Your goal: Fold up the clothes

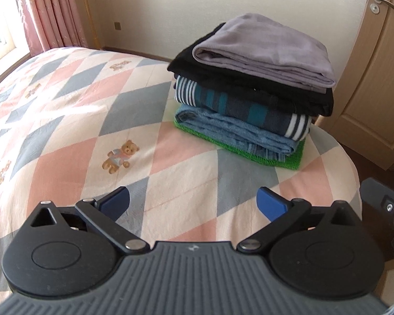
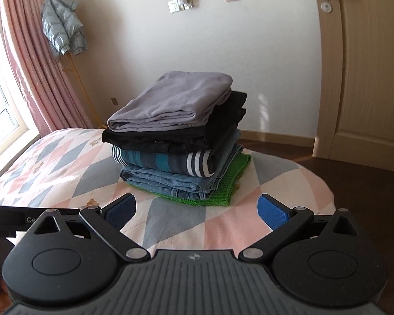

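A stack of folded clothes [image 1: 252, 92] stands on the bed near its right corner. From the top down it holds a grey garment [image 1: 265, 50], a black one [image 1: 249, 84], a blue striped one [image 1: 239, 105], jeans [image 1: 233, 131] and a green knit [image 1: 291, 161]. My left gripper [image 1: 194, 204] hovers over the quilt in front of the stack, open, with nothing between its blue pads. In the right wrist view the same stack [image 2: 178, 136] fills the middle, grey garment [image 2: 176, 99] on top. My right gripper [image 2: 197, 210] is open and empty just short of it.
The bed has a quilt [image 1: 73, 120] with pink, grey and white diamonds and teddy bears. Pink curtains [image 2: 34, 78] and a window lie to the left. A puffy jacket [image 2: 63, 26] hangs on a stand. A wooden door [image 2: 362, 73] and dark floor are to the right.
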`<state>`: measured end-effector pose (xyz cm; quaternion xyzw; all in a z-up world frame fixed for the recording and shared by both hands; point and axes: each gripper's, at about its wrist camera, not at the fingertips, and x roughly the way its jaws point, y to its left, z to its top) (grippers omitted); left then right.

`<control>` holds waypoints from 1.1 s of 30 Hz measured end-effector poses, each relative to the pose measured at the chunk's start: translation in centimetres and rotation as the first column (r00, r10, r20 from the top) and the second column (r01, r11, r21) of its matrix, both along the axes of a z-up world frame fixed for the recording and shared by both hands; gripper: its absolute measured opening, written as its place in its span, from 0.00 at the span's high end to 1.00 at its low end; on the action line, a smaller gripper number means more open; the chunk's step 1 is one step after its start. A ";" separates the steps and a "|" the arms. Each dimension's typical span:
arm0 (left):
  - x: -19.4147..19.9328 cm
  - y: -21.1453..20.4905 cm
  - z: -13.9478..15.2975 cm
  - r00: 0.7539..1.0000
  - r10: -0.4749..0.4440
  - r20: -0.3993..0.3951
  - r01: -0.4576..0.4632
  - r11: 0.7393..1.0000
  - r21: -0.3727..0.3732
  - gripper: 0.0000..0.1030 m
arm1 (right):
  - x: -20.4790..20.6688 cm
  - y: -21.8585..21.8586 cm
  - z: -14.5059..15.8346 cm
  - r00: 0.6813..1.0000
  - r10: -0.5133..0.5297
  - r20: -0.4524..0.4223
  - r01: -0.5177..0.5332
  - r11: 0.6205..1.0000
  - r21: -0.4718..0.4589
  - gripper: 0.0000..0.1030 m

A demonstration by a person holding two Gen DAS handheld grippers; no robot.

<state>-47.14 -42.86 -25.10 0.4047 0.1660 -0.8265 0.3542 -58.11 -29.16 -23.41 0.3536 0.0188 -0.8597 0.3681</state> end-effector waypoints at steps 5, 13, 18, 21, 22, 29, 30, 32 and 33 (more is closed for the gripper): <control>0.0 -0.1 -0.4 1.000 0.006 -0.001 -0.006 0.999 -0.048 0.01 | -0.5 -1.4 -0.6 1.000 0.009 0.020 -0.010 0.999 0.050 0.00; 0.4 0.4 -1.4 1.000 0.029 0.002 -0.029 0.995 -0.096 0.01 | -0.8 -3.3 -1.3 1.000 0.015 0.025 -0.019 0.989 0.148 0.00; 0.8 1.1 -1.9 0.998 0.054 0.011 -0.051 0.987 -0.155 0.01 | -0.9 -4.2 -2.0 1.000 0.014 -0.001 -0.013 0.975 0.221 0.00; 1.2 1.3 -2.3 0.996 0.083 0.015 -0.080 0.983 -0.164 0.01 | -1.1 -4.6 -2.6 1.000 0.000 -0.016 0.004 0.967 0.255 0.00; 1.2 1.4 -2.4 0.996 0.090 0.018 -0.086 0.983 -0.164 0.01 | -1.1 -4.6 -2.7 1.000 -0.006 -0.017 0.010 0.966 0.259 0.00; 1.8 1.5 -3.2 0.994 0.110 0.007 -0.108 0.989 -0.097 0.01 | -2.0 -4.3 -3.8 0.999 -0.027 0.036 0.017 0.971 0.240 0.00; 1.8 1.6 -3.3 0.994 0.108 0.006 -0.107 0.989 -0.100 0.01 | -2.0 -4.2 -3.9 0.999 -0.027 0.043 0.016 0.971 0.238 0.00; 1.8 1.9 -3.6 0.994 0.111 0.009 -0.110 0.989 -0.101 0.01 | -2.1 -4.1 -4.2 0.998 -0.026 0.054 0.013 0.971 0.238 0.00; 1.8 2.0 -3.7 0.994 0.108 0.005 -0.107 0.990 -0.092 0.01 | -2.1 -4.1 -4.3 0.998 -0.026 0.059 0.011 0.971 0.239 0.00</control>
